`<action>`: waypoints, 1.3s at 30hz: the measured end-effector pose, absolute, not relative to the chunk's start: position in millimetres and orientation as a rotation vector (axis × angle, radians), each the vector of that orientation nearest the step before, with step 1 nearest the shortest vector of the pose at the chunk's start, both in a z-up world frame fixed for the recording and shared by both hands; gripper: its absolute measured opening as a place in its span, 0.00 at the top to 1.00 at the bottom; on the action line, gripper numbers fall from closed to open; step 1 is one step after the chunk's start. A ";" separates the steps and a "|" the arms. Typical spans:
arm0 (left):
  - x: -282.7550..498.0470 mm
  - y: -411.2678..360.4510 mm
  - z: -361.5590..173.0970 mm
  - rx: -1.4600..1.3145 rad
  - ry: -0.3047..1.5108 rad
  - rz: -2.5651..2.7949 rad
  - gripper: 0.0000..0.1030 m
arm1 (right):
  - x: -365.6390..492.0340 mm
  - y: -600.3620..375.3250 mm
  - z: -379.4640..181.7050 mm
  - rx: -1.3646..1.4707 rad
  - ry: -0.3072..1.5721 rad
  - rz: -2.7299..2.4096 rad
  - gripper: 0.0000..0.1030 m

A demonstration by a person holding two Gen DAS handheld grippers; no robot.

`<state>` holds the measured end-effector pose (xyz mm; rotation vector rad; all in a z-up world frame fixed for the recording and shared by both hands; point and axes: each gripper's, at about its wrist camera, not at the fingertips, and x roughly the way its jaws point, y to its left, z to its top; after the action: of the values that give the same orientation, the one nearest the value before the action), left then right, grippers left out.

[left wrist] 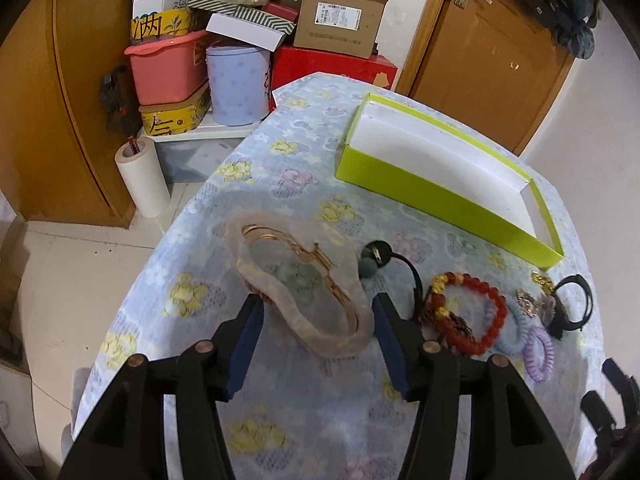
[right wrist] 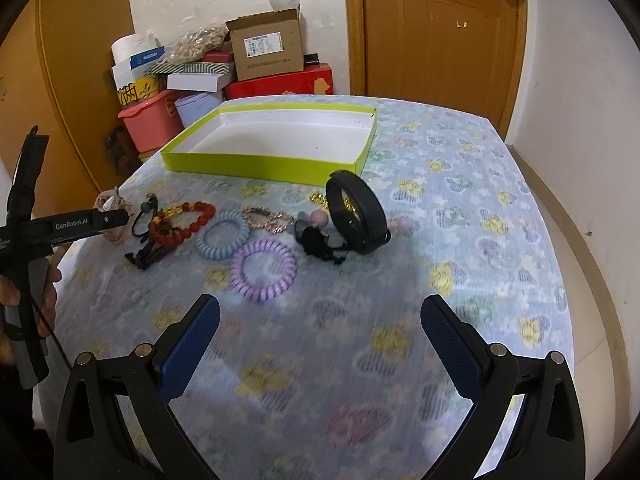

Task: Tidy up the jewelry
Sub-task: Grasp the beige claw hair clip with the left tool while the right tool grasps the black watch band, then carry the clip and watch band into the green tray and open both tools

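Both left gripper (left wrist: 318,306) jaws flank translucent hair clip (left wrist: 298,280), untouched

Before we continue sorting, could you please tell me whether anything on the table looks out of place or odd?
Nothing looks damaged or spilled. The lime-green cardboard tray holds nothing yet, while the jewelry lies loose on the floral tablecloth. The black wristband stands on edge rather than flat, and the translucent pink wavy bangle sits apart, between the open left gripper's fingers.

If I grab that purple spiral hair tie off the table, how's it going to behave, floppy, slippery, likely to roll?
The purple spiral hair tie looks like coiled plastic, so it will probably squash and spring back rather than stay stiff. Its glossy coils may slip between the pads. It lies flat on the tablecloth, so rolling seems unlikely.
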<state>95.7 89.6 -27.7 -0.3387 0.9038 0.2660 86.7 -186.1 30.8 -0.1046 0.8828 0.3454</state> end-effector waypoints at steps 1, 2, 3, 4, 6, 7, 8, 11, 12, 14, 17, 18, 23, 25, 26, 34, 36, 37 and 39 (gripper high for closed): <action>97.1 90.0 -28.2 -0.327 0.904 0.269 0.43 | 90.0 -186.3 30.7 -0.107 0.880 0.347 0.02; 98.0 90.5 -28.8 -0.315 0.902 0.272 0.43 | 93.9 -186.8 30.5 -0.110 0.877 0.347 0.02; 98.6 91.4 -29.3 -0.306 0.902 0.273 0.43 | 97.6 -187.2 30.4 -0.112 0.874 0.347 0.02; 99.2 92.8 -30.2 -0.300 0.902 0.272 0.43 | 101.4 -187.9 30.2 -0.112 0.873 0.347 0.02; 99.4 95.8 -31.2 -0.293 0.901 0.266 0.43 | 109.7 -190.4 30.5 -0.108 0.865 0.346 0.02; 99.8 97.0 -31.4 -0.289 0.899 0.263 0.44 | 113.8 -191.2 30.9 -0.107 0.861 0.348 0.02; 99.9 98.1 -31.5 -0.285 0.896 0.258 0.44 | 118.1 -192.2 31.1 -0.105 0.855 0.351 0.02; 101.3 100.8 -31.8 -0.279 0.889 0.242 0.44 | 130.9 -191.8 30.6 -0.113 0.847 0.365 0.10; 101.7 101.8 -32.0 -0.276 0.886 0.239 0.45 | 135.4 -191.3 29.4 -0.118 0.851 0.371 0.18; 102.7 103.9 -32.4 -0.271 0.882 0.233 0.49 | 146.3 -190.8 25.9 -0.118 0.871 0.391 0.34; 104.6 105.9 -32.6 -0.259 0.881 0.236 0.58 | 156.5 -189.0 19.7 -0.129 0.894 0.400 0.44; 104.8 106.7 -32.9 -0.258 0.880 0.236 0.59 | 158.1 -188.1 18.4 -0.136 0.897 0.402 0.50; 104.3 107.1 -33.8 -0.251 0.873 0.227 0.59 | 162.0 -186.7 16.0 -0.145 0.901 0.417 0.70; 105.0 107.5 -33.6 -0.249 0.870 0.222 0.59 | 162.1 -186.9 15.5 -0.144 0.905 0.417 0.83; 104.9 107.5 -33.7 -0.245 0.868 0.222 0.59 | 162.5 -186.7 15.5 -0.142 0.906 0.418 0.85; 97.7 106.0 -31.7 -0.231 0.854 0.201 0.60 | 155.4 -186.9 19.2 -0.139 0.899 0.417 0.85; 94.0 104.1 -28.3 -0.227 0.843 0.187 0.60 | 151.6 -187.7 21.0 -0.136 0.896 0.416 0.85; 92.4 103.0 -26.4 -0.225 0.839 0.181 0.60 | 150.4 -187.9 22.0 -0.135 0.895 0.416 0.85; 88.6 99.6 -21.4 -0.220 0.830 0.164 0.60 | 146.5 -189.8 24.9 -0.128 0.889 0.416 0.85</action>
<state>88.6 99.6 -21.4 -0.2205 0.8299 0.1641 146.5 -189.8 24.9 -0.1283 0.8886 0.4155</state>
